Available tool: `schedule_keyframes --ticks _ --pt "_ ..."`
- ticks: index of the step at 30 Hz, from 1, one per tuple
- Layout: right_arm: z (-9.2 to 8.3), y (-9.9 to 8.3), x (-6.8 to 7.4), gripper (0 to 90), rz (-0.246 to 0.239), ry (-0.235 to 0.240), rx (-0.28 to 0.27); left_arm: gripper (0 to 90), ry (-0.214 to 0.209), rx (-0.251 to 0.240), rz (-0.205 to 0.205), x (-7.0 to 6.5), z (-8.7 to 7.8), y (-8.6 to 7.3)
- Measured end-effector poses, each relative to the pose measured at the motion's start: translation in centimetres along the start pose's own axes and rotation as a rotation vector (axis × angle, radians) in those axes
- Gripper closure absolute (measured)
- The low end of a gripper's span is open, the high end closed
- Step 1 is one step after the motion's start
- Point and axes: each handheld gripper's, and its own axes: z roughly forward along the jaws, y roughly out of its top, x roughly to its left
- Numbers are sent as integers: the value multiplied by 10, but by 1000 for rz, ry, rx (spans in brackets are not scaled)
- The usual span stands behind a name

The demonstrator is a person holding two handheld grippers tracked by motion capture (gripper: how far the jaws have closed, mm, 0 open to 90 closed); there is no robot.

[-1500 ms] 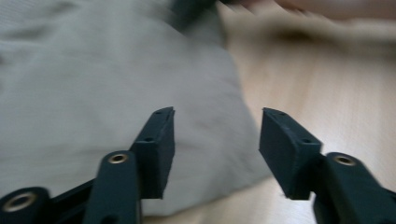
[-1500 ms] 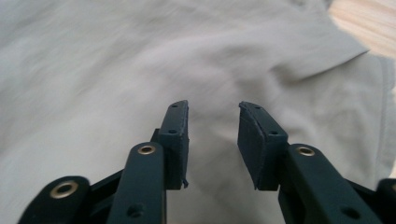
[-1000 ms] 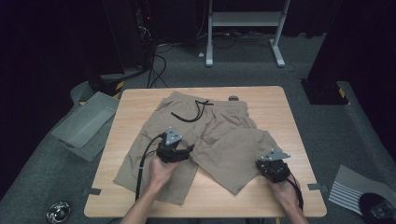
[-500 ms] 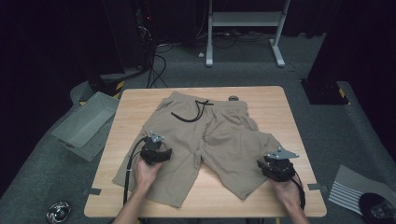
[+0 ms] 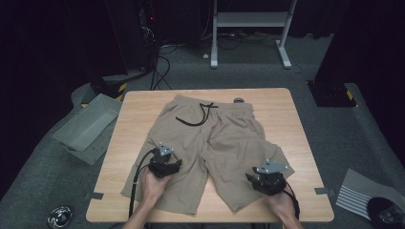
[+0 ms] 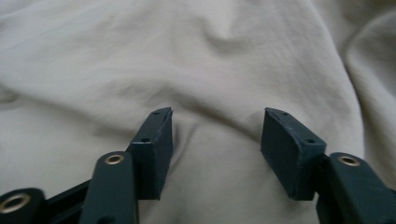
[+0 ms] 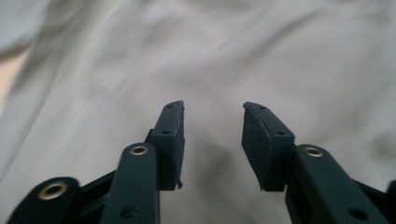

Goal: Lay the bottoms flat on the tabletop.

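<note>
Beige drawstring shorts [image 5: 210, 152] lie spread flat on a wooden table [image 5: 296, 138] at frame centre, waistband toward the top. The left gripper [image 5: 165, 164] rests over the lower-left leg, the right gripper [image 5: 268, 179] over the lower-right leg. A grey bin [image 5: 86, 126] sits at left.

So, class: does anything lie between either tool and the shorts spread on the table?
Nothing visible does. The left tool and right tool are both open directly over bare fabric of the shorts, with nothing between their jaws.
</note>
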Motion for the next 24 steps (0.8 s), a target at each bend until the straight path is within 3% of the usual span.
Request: schedule_keyframes --ticks 2,4,6,7,8,11,14,18,21,24 --pt "11 11 -12 572 31 -49 2 442 6 4 24 -1 2 3" --pt "23 17 -25 568 74 -46 22 419 17 -15 38 1 3 5" --pt "33 16 -31 567 98 -50 58 401 32 -23 29 6 6 5" --pt "37 13 -32 561 105 -41 82 387 20 -30 7 10 8 3" --pt "36 9 -30 561 104 -40 68 370 5 -36 -18 13 8 2" --pt "26 0 -18 519 94 -20 61 367 6 -67 -18 14 8 -2" --pt "13 -12 2 515 48 17 45 361 12 -99 -20 13 8 -7" --pt "2 -22 19 523 10 51 33 345 14 -103 -21 11 8 -8" --pt "2 -11 15 521 7 24 6 338 8 -73 -18 12 8 -4" --pt "9 8 -1 511 33 -37 -34 323 24 -52 -11 16 9 0"
